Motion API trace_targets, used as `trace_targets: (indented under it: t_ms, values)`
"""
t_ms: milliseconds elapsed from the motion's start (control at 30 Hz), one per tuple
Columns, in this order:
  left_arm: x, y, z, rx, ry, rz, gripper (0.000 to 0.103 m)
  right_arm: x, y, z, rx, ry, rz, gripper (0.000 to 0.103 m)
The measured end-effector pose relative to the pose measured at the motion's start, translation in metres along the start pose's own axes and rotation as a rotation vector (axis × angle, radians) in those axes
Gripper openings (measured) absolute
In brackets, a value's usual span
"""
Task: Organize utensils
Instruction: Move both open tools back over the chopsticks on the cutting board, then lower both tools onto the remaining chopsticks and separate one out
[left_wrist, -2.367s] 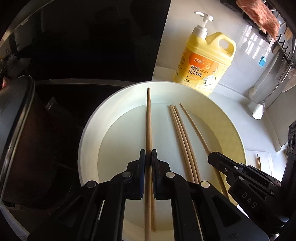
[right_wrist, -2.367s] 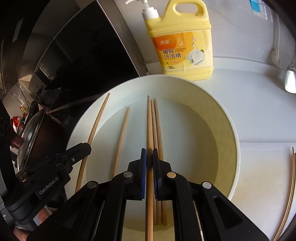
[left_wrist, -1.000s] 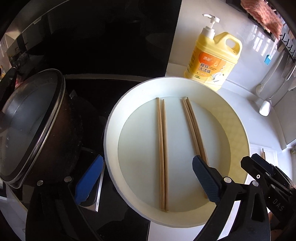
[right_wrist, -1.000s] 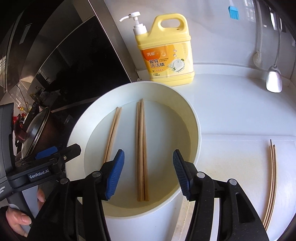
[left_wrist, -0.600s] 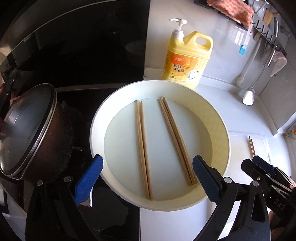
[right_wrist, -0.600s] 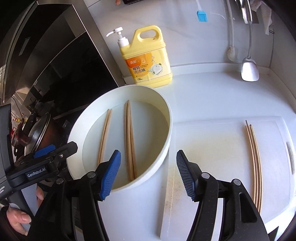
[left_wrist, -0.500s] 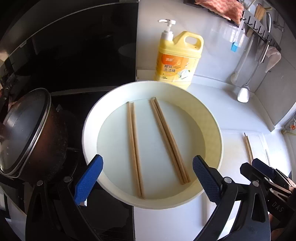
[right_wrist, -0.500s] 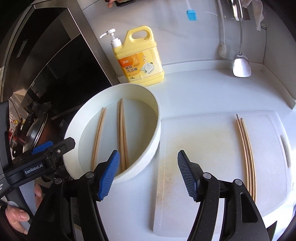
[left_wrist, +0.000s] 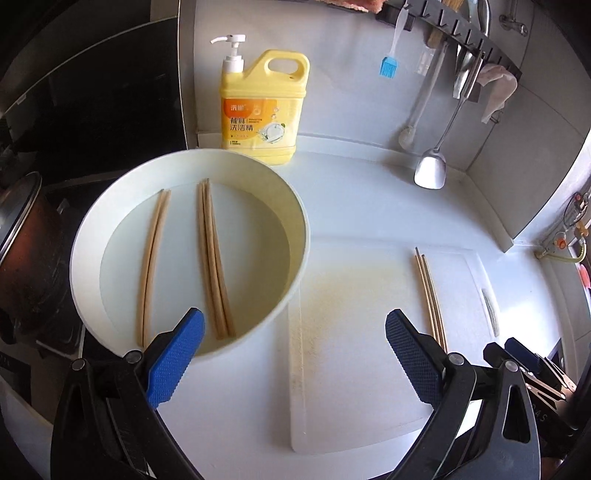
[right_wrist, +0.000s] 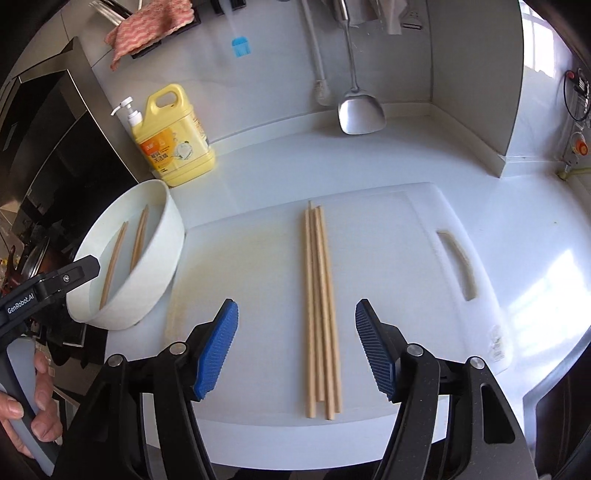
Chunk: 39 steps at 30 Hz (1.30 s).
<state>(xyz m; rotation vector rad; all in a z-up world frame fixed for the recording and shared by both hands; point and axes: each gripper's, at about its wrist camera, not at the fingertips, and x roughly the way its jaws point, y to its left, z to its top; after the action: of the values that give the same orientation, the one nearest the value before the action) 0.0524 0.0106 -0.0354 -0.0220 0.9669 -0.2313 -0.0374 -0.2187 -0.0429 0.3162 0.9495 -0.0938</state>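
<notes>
Right wrist view shows chopsticks (right_wrist: 320, 310) left on the board (right_wrist: 406, 258) between the empty, spread right gripper (right_wrist: 297, 349) fingers, while the bowl (left_wrist: 88, 229) holds five and the left gripper (left_wrist: 295, 354) gapes empty.

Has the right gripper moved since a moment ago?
Yes. The right gripper has swung right, away from the white bowl, and now hovers open over the chopsticks on the cutting board.
</notes>
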Motion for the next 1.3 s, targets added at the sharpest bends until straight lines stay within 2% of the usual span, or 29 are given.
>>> trace_targets:
  t_ms: [100, 233, 433, 633, 967, 1300]
  values:
    - [-0.002, -0.021, -0.02, -0.031, 0.004, 0.01, 0.097, -0.004, -0.03, -0.003, -0.022, -0.016, 0.013, 0.065]
    - [-0.006, -0.042, -0.044, -0.041, 0.004, 0.088, 0.097, 0.008, -0.06, -0.009, -0.063, 0.002, 0.03, 0.065]
    - [-0.005, -0.052, -0.061, -0.041, 0.003, 0.149, 0.097, 0.031, -0.074, -0.012, -0.067, 0.002, 0.061, 0.065]
    - [0.01, -0.048, -0.077, -0.007, -0.096, 0.143, 0.097, 0.049, -0.062, -0.016, -0.114, -0.092, 0.031, 0.065]
    - [0.052, -0.049, -0.091, 0.01, -0.09, 0.098, 0.097, 0.075, -0.06, -0.022, -0.074, -0.116, 0.021, 0.065]
    - [0.057, -0.058, -0.096, 0.011, -0.094, 0.069, 0.097, 0.077, -0.054, -0.028, -0.111, -0.116, 0.0, 0.065]
